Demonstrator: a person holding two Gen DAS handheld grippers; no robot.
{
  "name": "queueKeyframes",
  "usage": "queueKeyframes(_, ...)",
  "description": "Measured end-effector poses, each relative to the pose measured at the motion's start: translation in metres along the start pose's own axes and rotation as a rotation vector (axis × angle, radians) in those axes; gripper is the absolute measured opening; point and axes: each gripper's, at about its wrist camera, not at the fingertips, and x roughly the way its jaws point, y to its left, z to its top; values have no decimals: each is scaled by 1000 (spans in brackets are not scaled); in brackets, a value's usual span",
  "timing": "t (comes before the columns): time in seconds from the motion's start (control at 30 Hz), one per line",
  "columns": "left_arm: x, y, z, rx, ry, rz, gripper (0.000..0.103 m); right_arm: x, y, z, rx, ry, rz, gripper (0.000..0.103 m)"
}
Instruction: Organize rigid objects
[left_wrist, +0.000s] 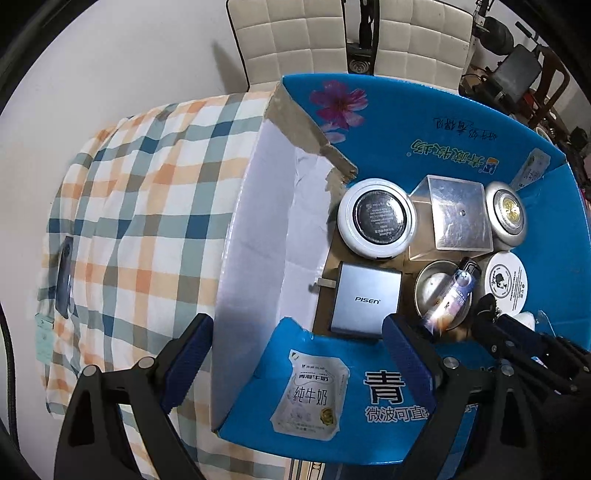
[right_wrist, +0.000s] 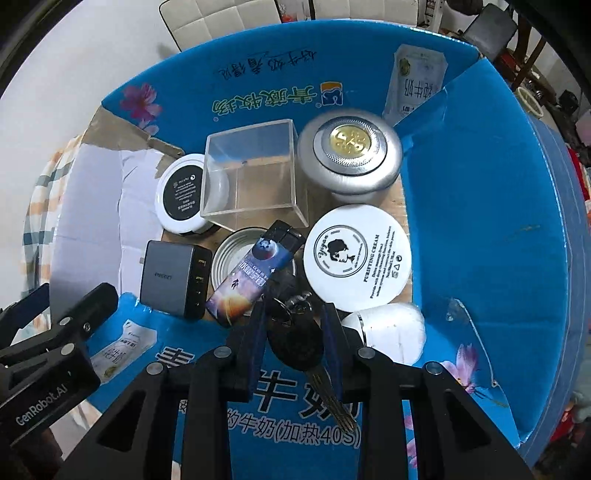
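Note:
A blue milk carton box (left_wrist: 406, 122) (right_wrist: 480, 229) holds several rigid objects: a grey PISEN charger (left_wrist: 364, 299) (right_wrist: 173, 277), a clear acrylic cube (left_wrist: 458, 218) (right_wrist: 255, 177), a white round disc (left_wrist: 376, 221), a silver puck light (right_wrist: 349, 155), a cream jar (right_wrist: 356, 254), a lighter (right_wrist: 255, 275) on a tin. My right gripper (right_wrist: 295, 332) is shut on a black car key (right_wrist: 295, 343) over the box's near side. My left gripper (left_wrist: 295, 343) is open and empty, straddling the box's near-left wall.
The box sits on a checked cloth (left_wrist: 140, 206) over the table. A dark phone (left_wrist: 64, 277) lies on the cloth at the far left. White padded chairs (left_wrist: 295, 33) stand behind. A white bulb-like object (right_wrist: 391, 328) lies in the box near the key.

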Motion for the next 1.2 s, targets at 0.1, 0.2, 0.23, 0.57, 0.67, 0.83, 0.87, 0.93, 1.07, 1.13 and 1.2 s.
queueKeyframes(0.1, 3, -1, -1, 9, 5, 1, 93, 3, 4, 1, -6, -1, -12, 32)
queueKeyframes(0.2, 5, 0, -1, 13, 7, 0, 93, 3, 8, 3, -8, -4, -34, 32)
queueKeyframes(0.23, 5, 0, -1, 11, 8, -4, 93, 3, 8, 4, -8, -4, -41, 32)
queueKeyframes(0.57, -1, 3, 1, 11, -1, -26, 93, -18, 6, 6, -7, -34, -131, 65)
queueKeyframes(0.67, -5, 3, 2, 8, -8, -30, 93, -28, -1, 7, 8, -49, -140, 83)
queueKeyframes(0.83, -13, 0, 5, 5, -17, -43, 93, -41, -14, 9, 13, -43, -151, 83)
queueKeyframes(0.87, -17, -1, 5, 6, -23, -44, 93, -45, -15, 10, 13, -43, -153, 83)
queueKeyframes(0.93, -26, -3, 5, 6, -35, -49, 93, -57, -21, 9, 23, -46, -145, 83)
queueKeyframes(1.07, -55, -9, 2, 14, -57, -73, 93, -92, -29, 2, 37, -70, -121, 83)
queueKeyframes(1.13, -79, -11, -1, 17, -81, -91, 93, -117, -34, -3, 49, -93, -102, 86)
queueKeyframes(1.2, -102, -13, -4, 18, -101, -107, 93, -150, -37, -12, 56, -134, -81, 90)
